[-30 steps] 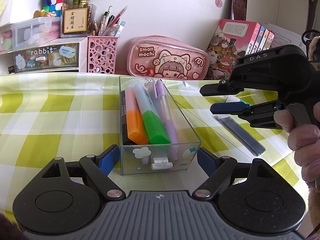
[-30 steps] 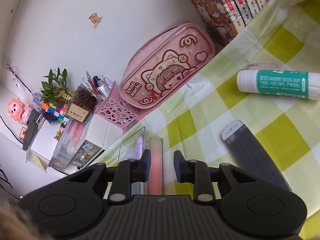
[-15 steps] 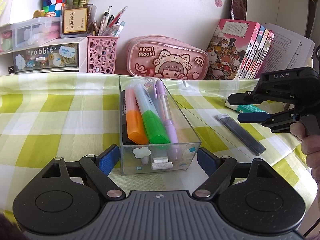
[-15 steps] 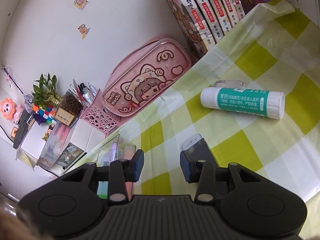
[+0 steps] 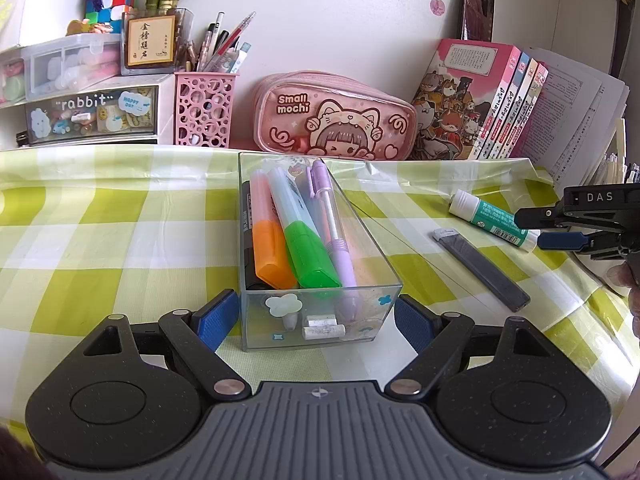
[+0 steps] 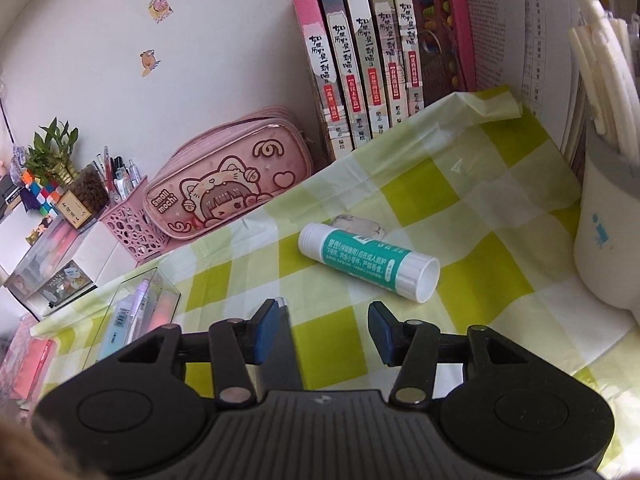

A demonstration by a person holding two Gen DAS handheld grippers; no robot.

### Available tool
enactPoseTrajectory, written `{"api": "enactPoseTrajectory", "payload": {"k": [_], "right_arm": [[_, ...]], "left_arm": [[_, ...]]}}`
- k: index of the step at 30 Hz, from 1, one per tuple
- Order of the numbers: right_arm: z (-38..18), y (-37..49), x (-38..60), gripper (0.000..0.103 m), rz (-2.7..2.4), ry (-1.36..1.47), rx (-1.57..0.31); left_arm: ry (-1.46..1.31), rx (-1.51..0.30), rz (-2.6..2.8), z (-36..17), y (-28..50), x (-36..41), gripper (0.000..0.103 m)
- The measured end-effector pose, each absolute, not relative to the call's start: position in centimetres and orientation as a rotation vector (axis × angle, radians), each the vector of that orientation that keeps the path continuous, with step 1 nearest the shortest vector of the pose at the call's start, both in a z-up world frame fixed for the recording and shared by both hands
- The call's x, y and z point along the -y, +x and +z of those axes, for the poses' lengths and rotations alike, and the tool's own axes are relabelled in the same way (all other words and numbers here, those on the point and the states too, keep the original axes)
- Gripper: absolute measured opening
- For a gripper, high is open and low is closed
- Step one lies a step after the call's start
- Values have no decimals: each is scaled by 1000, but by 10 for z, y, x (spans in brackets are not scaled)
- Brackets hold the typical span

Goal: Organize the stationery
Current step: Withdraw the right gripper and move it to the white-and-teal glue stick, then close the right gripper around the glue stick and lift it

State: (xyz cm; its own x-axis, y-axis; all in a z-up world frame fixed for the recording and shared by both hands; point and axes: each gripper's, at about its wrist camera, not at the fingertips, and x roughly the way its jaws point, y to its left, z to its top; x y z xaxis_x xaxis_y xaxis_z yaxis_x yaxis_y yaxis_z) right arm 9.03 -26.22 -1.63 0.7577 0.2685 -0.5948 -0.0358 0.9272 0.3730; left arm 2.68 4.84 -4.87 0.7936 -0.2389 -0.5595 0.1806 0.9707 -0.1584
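Note:
A clear box (image 5: 320, 312) holds orange and green highlighters and a lilac pen. My left gripper (image 5: 316, 316) has its blue pads against both sides of the box's near end, shut on it. A green-and-white glue stick (image 5: 488, 220) (image 6: 368, 262) lies on the checked cloth at the right. A dark grey flat refill case (image 5: 480, 268) (image 6: 290, 356) lies between the box and the glue stick. My right gripper (image 6: 323, 320) (image 5: 534, 227) hovers just short of the glue stick. Its jaws are opening and nothing is between them. The refill case lies partly under its left finger.
At the back wall stand a pink pencil case (image 5: 336, 120), a pink pen holder (image 5: 204, 112), a drawer unit (image 5: 88, 116) and a row of books (image 6: 360, 52). A white cup (image 6: 600, 248) stands at the far right. A small pale eraser (image 6: 356, 224) lies behind the glue stick.
My right gripper has moved right, away from the box and towards the glue stick. It rolled more level and its jaws widened. The left gripper and the box stayed still.

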Motion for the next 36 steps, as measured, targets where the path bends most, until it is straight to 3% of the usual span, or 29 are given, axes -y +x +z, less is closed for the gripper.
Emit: {"api": "enactPoseTrajectory", "payload": {"k": [11,36], "right_arm": [[-35,113,270,87,131,153,-682],[-29,109,211,86,333,70,-712]], "left_arm": [[-99,-615,-230,-49,27,-48,84],[-100,-615,-230,-49,28,-48,84]]}}
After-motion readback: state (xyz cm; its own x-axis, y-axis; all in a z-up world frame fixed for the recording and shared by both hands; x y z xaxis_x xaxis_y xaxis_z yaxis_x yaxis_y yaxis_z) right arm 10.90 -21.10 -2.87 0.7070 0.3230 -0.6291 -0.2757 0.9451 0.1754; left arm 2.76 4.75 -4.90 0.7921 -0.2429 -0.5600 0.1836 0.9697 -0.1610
